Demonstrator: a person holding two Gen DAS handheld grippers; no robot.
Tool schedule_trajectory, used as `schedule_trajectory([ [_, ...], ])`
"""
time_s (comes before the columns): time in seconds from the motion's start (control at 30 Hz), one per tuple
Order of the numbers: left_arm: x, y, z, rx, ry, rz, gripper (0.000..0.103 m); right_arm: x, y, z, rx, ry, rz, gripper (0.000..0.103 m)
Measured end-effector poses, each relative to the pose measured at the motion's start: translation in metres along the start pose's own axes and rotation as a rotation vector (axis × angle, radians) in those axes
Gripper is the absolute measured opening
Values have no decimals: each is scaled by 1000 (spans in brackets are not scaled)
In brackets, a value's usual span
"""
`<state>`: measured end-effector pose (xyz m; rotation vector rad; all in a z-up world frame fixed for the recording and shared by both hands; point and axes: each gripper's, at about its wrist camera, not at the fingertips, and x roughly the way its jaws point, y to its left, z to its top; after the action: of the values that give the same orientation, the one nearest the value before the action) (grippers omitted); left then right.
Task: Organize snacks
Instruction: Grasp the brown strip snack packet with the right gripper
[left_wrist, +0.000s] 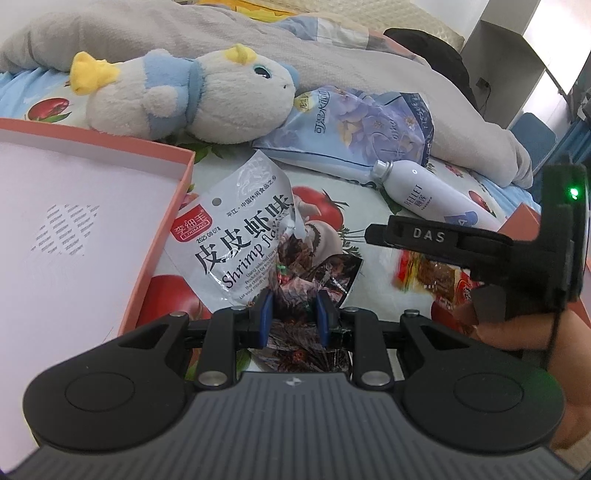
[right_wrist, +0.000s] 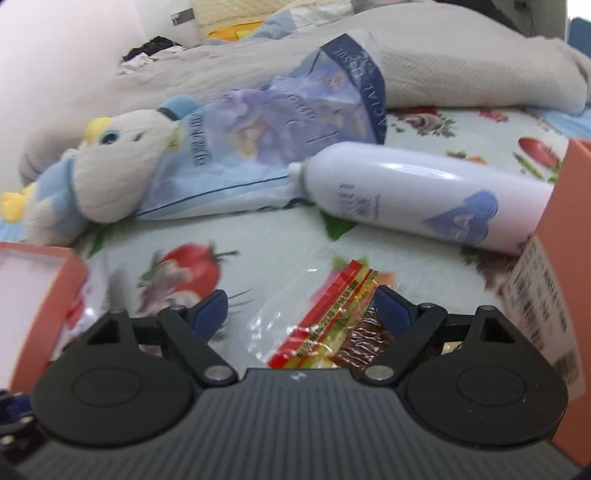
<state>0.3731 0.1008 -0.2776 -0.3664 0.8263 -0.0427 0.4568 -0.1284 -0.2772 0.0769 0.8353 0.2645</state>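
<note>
L gripper (left_wrist: 294, 317) had its blue pads clenched on the lower edge of the shrimp-flavour snack bag (left_wrist: 243, 236), a white pouch w/ dark printed bottom, lying on the fruit-print bedsheet (left_wrist: 332, 206) just beside the open pink box (left_wrist: 74, 206). Box's white inside showed, nothing seen in it from this view

R gripper (right_wrist: 301, 310) had jaws spread wide, not gripping; the red-yellow snack packet (right_wrist: 332, 321) lay on the sheet between them, its right end against the right blue pad, left pad well clear of it. In the left wrist view the same packet (left_wrist: 428, 277) showed under the R gripper's black finger (left_wrist: 436, 236), w/ a person's hand (left_wrist: 517, 325) behind it

Farther back on the bed: white spray bottle (right_wrist: 406, 188) on its side, its nozzle touching the blue-purple tissue pack (right_wrist: 288, 122); plush toy (right_wrist: 110, 173) w/ blue and yellow trim lying against the pack's left end; grey blanket (right_wrist: 443, 62) bunched behind. A second pink box wall (right_wrist: 569, 206) stood at the right edge of the right wrist view, printed label on its side, blurred
</note>
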Motion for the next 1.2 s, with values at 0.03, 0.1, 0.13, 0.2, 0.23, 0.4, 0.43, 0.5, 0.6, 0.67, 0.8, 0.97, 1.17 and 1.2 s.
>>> schedule_trajectory([
  [0.03, -2, 1, -1, -3, 0, 0, 28, -3, 1, -2, 12, 5, 16, 88],
  [0.1, -5, 1, -4, -9, 1, 0, 28, -9, 3, -7, 39, 13, 53, 88],
  [0.13, -7, 2, -5, -12, 3, -2, 28, -13, 5, -11, 43, 18, 67, 88],
  [0.2, -10, 3, -8, -14, 7, -7, 28, -18, 9, -16, 35, 29, 102, 88],
  [0.23, -11, 3, -10, -12, 7, -5, 28, -21, 10, -18, 45, 30, 121, 87],
  [0.4, -13, 4, -16, -6, 11, -1, 28, -39, 7, -19, 54, -15, 84, 86],
  [0.43, -13, 4, -16, -7, 11, -2, 28, -43, 8, -20, 37, -26, 75, 86],
  [0.5, -12, 5, -18, -10, 12, -5, 28, -50, 10, -23, 0, -37, 49, 86],
  [0.6, -11, 5, -18, -10, 12, -7, 28, -50, 13, -29, -72, -34, -21, 93],
  [0.67, -10, 5, -18, -8, 11, -7, 28, -47, 13, -32, -96, -26, -77, 93],
  [0.8, -10, 6, -18, -7, 10, -9, 28, -42, 5, -35, -103, -40, -154, 93],
  [0.97, -9, 7, -19, -13, 11, -13, 28, -29, -7, -41, -87, 28, -144, 97],
  [1.17, -8, 12, -16, -64, 27, -37, 28, -29, -3, -49, -116, 26, -105, 103],
  [1.2, -8, 11, -16, -65, 30, -38, 28, -29, -2, -49, -117, 23, -100, 98],
])
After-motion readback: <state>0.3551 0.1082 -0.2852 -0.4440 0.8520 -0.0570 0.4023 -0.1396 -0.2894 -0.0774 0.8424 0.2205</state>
